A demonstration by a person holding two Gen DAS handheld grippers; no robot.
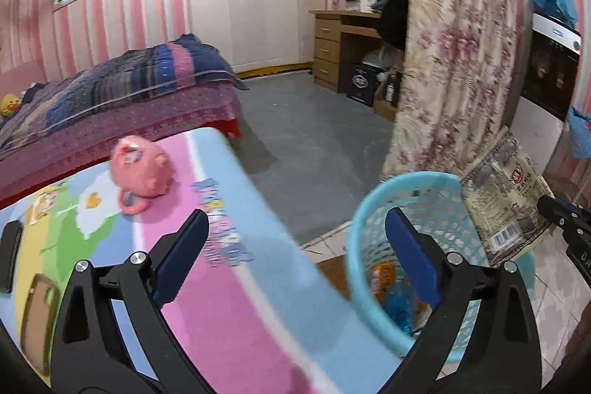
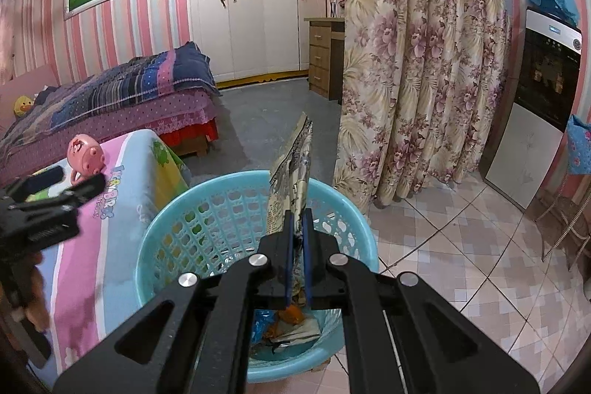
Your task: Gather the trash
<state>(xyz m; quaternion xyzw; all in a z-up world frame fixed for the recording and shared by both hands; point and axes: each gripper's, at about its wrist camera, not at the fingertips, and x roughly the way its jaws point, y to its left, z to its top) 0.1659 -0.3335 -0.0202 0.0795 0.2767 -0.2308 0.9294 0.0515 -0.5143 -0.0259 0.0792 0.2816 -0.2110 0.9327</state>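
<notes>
A light blue plastic basket [image 2: 177, 231] stands on the floor beside the table, with orange and blue wrappers [image 2: 291, 320] at its bottom. My right gripper [image 2: 298, 213] is shut on the lower edge of a beige printed packet [image 2: 295, 157], which stands upright over the basket's far rim. In the left wrist view the same packet [image 1: 506, 194] hangs at the right, above the basket [image 1: 354, 220]. My left gripper [image 1: 295, 218] is open wide with nothing between its blue pads, hovering over the table's edge just left of the basket.
The table wears a pastel cartoon cloth [image 1: 229, 264] carrying a pink pig toy [image 1: 142, 172] and a black phone [image 1: 9, 246]. Behind are a bed [image 2: 122, 98], a floral curtain [image 2: 424, 80] and a water dispenser [image 2: 535, 98]. Tiled floor [image 2: 461, 246] spreads to the right.
</notes>
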